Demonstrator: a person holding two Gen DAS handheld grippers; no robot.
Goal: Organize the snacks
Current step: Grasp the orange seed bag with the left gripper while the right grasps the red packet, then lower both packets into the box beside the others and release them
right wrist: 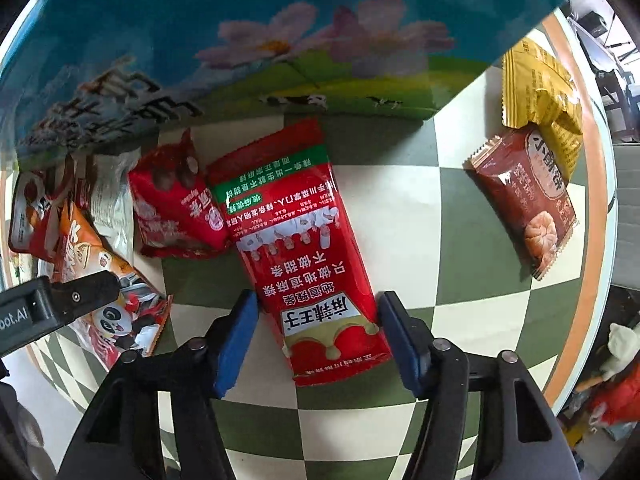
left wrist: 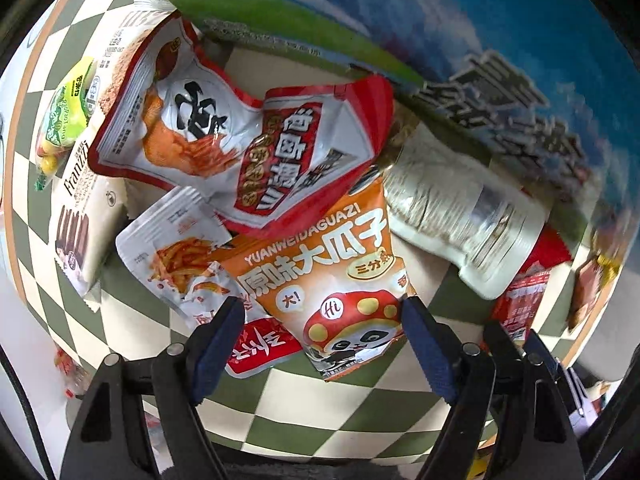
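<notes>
In the left wrist view my left gripper (left wrist: 323, 312) is open, its fingers on either side of the lower end of an orange sunflower-seed bag (left wrist: 328, 272) with a panda picture. The bag lies on a pile with a red-white snack pouch (left wrist: 304, 152), another red-white pouch (left wrist: 168, 120) and a small clear-fronted pack (left wrist: 176, 248). In the right wrist view my right gripper (right wrist: 318, 312) is open around the near end of a long red spicy-strip packet (right wrist: 304, 248) lying flat on the checkered cloth. The orange bag (right wrist: 100, 280) shows at the left.
A big blue printed carton (right wrist: 280, 40) stands behind the snacks. A silvery seed bag (left wrist: 452, 204), a Franzzi wafer pack (left wrist: 80, 216), a green candy bag (left wrist: 64, 112), a red chocolate-ball bag (right wrist: 176, 208), a brown cake pack (right wrist: 528, 200) and a yellow pack (right wrist: 540, 84) lie around. The round table's rim (right wrist: 588, 208) curves at right.
</notes>
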